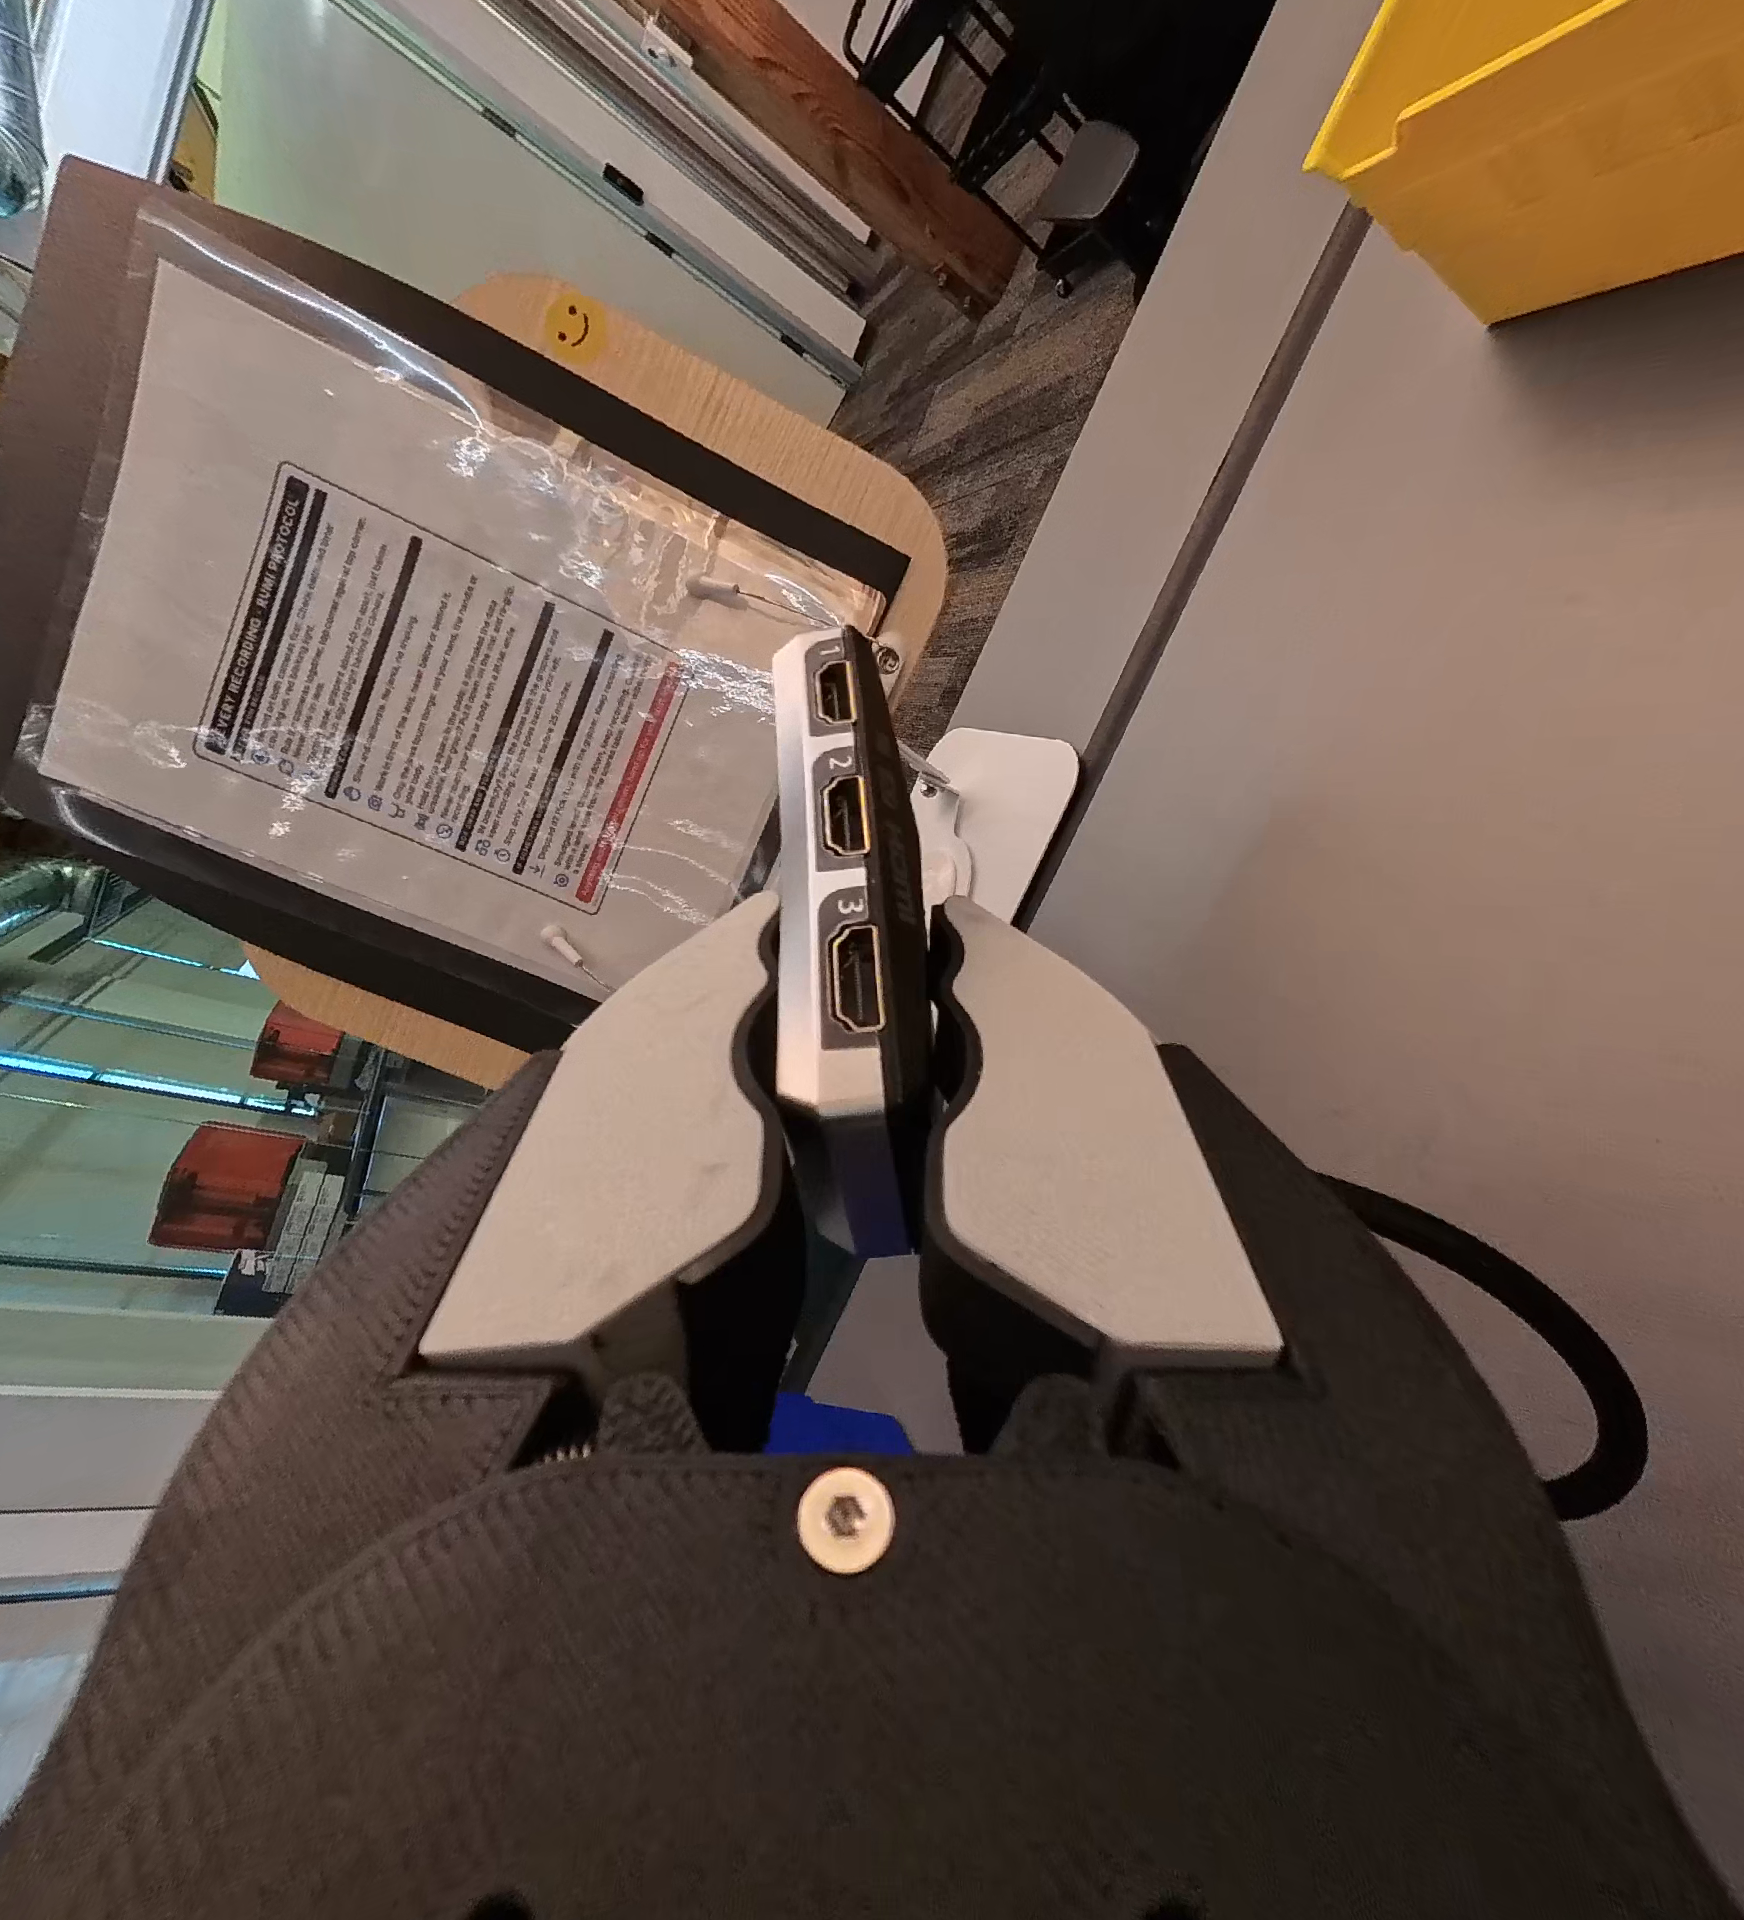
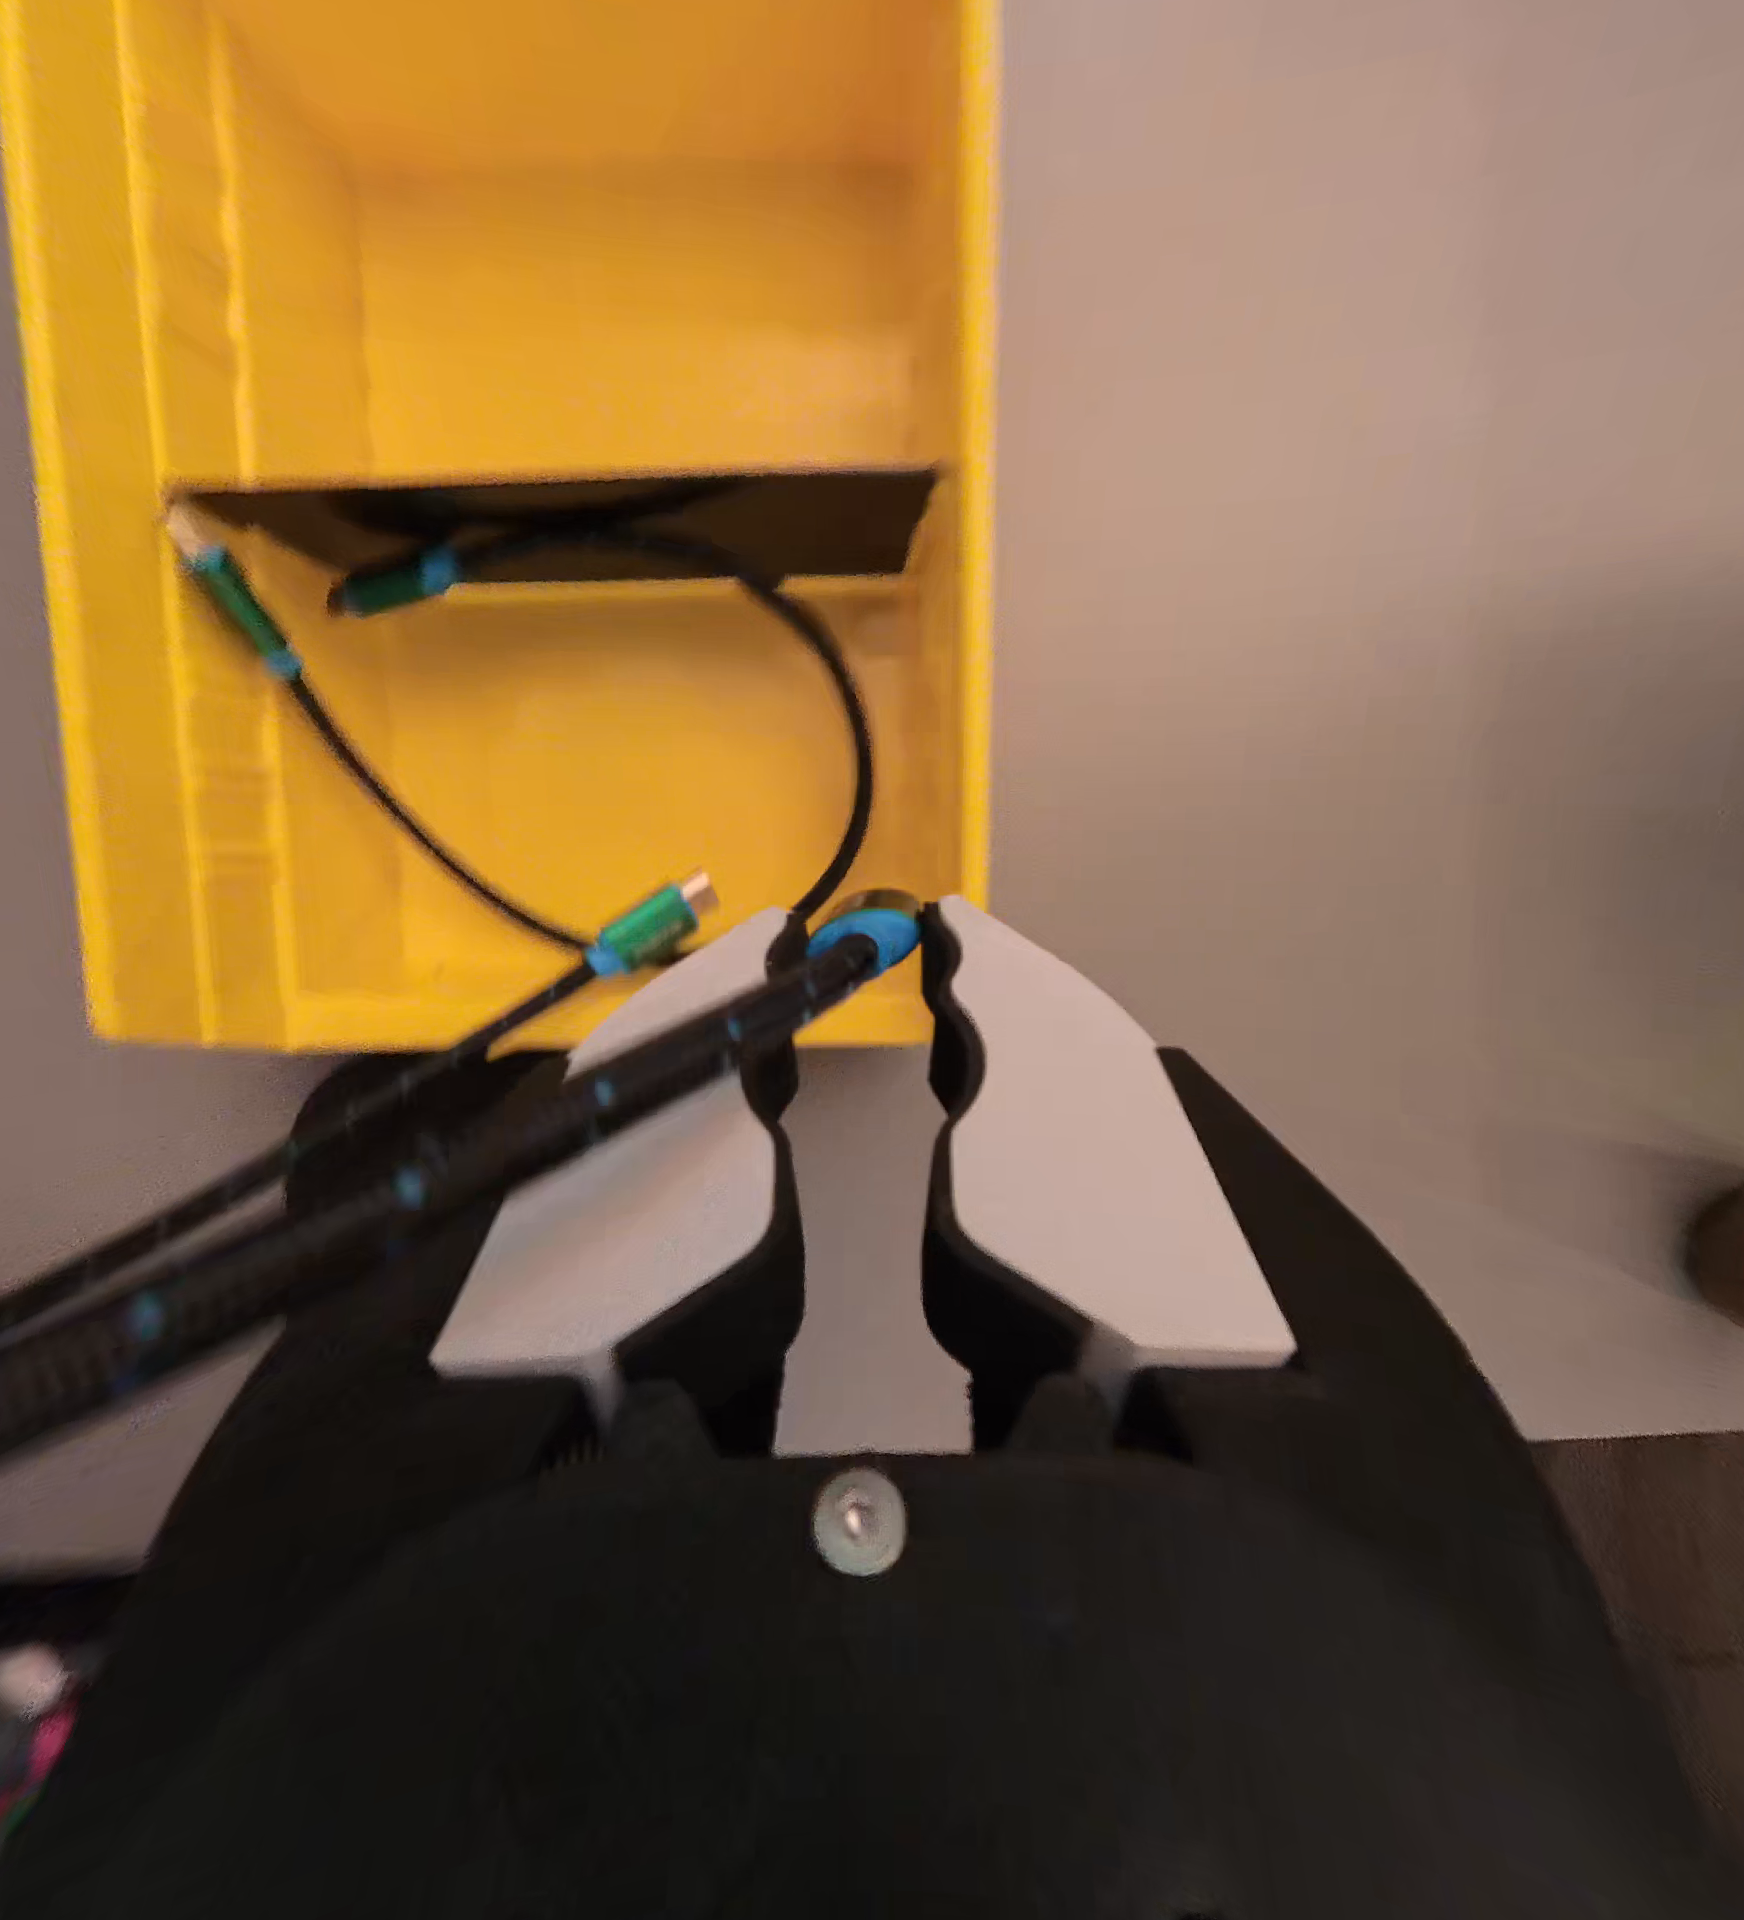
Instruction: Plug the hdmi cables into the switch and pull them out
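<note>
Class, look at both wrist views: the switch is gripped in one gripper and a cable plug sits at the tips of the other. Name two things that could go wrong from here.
1. The left gripper clamps the switch near one end only, so pushing a plug in may pivot it.
2. The right gripper pinches the plug just at its fingertips, and the cable drags sideways; it might slip.

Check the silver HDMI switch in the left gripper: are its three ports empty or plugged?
Empty. All three ports on the silver HDMI switch show open gold-rimmed slots, with no plug in any; the left gripper clamps it.
</note>
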`<action>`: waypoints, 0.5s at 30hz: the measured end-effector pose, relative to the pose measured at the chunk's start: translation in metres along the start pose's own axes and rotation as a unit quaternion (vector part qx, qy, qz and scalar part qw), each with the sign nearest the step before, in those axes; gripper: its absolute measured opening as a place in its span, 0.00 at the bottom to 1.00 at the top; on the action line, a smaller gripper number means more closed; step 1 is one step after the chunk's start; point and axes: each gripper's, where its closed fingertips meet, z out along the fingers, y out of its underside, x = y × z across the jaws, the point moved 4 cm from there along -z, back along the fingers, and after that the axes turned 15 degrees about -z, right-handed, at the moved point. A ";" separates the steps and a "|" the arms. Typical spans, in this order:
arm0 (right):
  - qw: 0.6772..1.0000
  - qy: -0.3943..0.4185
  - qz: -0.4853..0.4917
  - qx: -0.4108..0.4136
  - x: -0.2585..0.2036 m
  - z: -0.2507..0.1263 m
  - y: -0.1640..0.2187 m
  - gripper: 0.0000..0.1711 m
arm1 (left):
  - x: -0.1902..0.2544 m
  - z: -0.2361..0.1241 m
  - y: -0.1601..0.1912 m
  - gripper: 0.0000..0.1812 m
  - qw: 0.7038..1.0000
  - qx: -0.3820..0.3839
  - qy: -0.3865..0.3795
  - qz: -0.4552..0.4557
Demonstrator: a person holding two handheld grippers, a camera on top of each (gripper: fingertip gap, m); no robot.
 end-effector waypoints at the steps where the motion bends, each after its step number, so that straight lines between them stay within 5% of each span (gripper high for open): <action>1: 0.999 0.028 0.008 0.021 0.008 -0.005 -0.004 0.13 | 0.001 0.000 0.000 0.12 1.000 -0.001 0.000 0.001; 6: 0.991 0.133 0.004 0.033 0.032 -0.009 -0.013 0.13 | 0.003 0.001 0.000 0.12 1.000 -0.003 0.002 0.005; 15: 0.971 0.127 -0.176 -0.096 -0.004 0.052 -0.037 0.13 | 0.006 0.002 0.000 0.12 1.000 -0.008 0.005 0.008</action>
